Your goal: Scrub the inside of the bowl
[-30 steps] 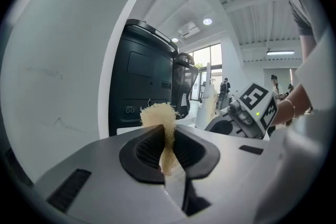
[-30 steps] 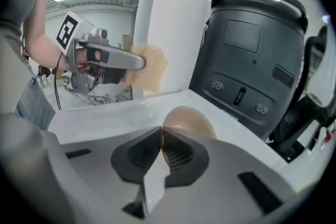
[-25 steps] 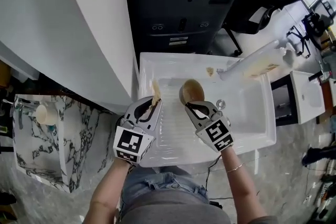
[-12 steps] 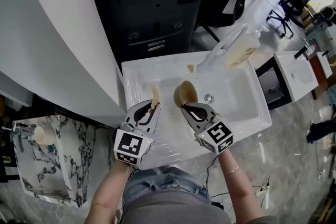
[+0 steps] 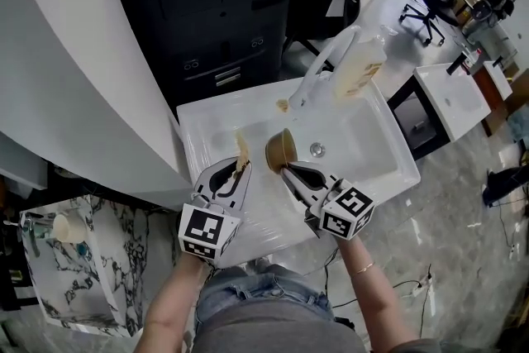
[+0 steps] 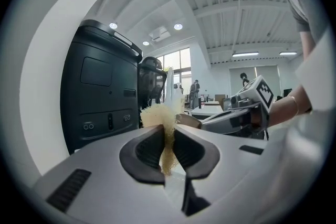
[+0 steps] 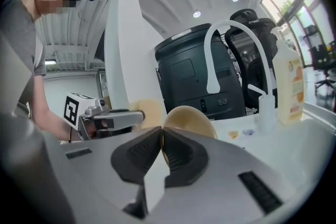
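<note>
Grey T-shirt (image 5: 273, 335), blue denim (image 5: 248, 293), thin bracelet (image 5: 369, 266); left gripper (image 5: 240, 165), right gripper (image 5: 287, 169) grey, black fingers (image 6: 149, 152), marker cubes (image 5: 204, 231).

Head view: steeply down from up top, wide enough for the whole sink (image 5: 368, 146), left gripper (image 5: 239, 170) and right gripper (image 5: 288, 170). Gripper views: low and tight behind their own jaws, aimed across at each other, each catching the opposite gripper. Black cabinet (image 6: 100, 97) shared by both too.

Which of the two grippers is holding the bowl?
The right gripper, jaws shut on the rim of the tan bowl; the left gripper clamps a fibrous scrubber instead.
</note>
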{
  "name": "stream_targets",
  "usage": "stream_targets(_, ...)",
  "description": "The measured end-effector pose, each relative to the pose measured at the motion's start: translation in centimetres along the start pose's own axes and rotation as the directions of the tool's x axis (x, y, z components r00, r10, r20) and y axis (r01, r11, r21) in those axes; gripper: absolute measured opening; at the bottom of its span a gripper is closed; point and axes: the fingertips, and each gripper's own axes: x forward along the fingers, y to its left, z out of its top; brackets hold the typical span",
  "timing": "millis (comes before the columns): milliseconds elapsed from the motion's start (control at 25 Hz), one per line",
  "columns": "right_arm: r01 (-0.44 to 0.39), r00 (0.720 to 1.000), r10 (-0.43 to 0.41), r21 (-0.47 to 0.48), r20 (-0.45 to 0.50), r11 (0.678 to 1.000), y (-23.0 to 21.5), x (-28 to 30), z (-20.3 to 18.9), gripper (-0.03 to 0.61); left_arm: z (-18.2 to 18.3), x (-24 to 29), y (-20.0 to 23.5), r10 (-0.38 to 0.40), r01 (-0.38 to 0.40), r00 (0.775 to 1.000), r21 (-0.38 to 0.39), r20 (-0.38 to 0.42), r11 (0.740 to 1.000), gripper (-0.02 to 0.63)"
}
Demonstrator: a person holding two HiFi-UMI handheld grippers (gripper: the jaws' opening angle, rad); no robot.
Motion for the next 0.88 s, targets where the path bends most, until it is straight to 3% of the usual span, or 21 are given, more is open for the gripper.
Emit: stream_targets(880, -0.073, 0.966, 0.03, 0.158, 0.258, 0.985, 1.4, -3.6, 3.1, 0.021, -0.2, -0.2, -2.1, -0.077, 0.077, 0.997, 0.023, -0.018, 0.997, 0.044)
